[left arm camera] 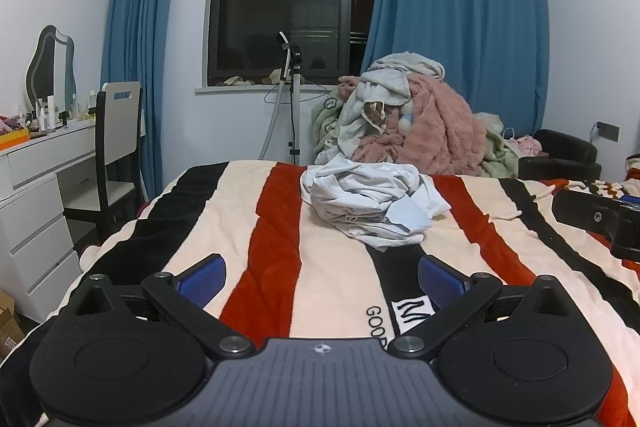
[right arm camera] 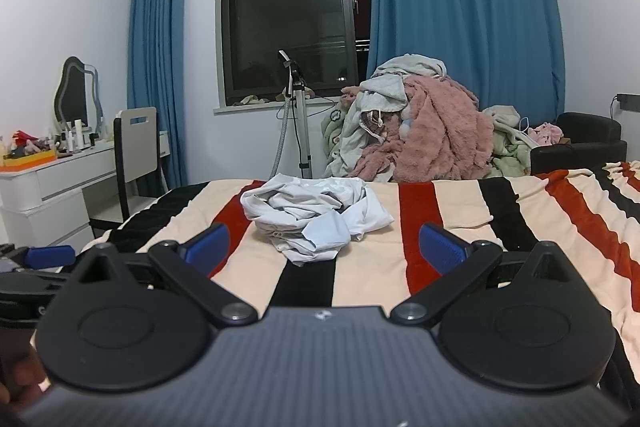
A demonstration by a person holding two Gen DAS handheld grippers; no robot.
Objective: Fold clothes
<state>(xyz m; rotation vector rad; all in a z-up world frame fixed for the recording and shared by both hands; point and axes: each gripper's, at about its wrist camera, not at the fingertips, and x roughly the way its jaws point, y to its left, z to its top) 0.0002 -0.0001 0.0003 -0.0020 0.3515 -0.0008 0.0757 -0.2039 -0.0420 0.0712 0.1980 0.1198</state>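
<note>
A crumpled pale blue-grey garment [left arm camera: 372, 205] [right arm camera: 316, 217] lies in a heap on the striped blanket [left arm camera: 280, 247] [right arm camera: 460, 227] that covers the bed. My left gripper [left arm camera: 322, 279] hovers over the blanket short of the heap, open wide, its blue pads [left arm camera: 202, 283] empty. My right gripper [right arm camera: 324, 247] is also open wide, just before the heap's near edge, touching nothing. Part of the right gripper [left arm camera: 592, 217] shows at the right edge of the left wrist view. A blue pad of the left gripper [right arm camera: 50, 255] shows at the left edge of the right wrist view.
A big pile of clothes and pink fleece [left arm camera: 408, 119] [right arm camera: 420, 131] rises behind the bed's far edge. A garment steamer stand [left arm camera: 294, 95] [right arm camera: 300, 119] is under the dark window. A white dressing table [left arm camera: 44, 163] [right arm camera: 48, 183] and chair [left arm camera: 118, 143] stand left; a black armchair [right arm camera: 580, 143] right.
</note>
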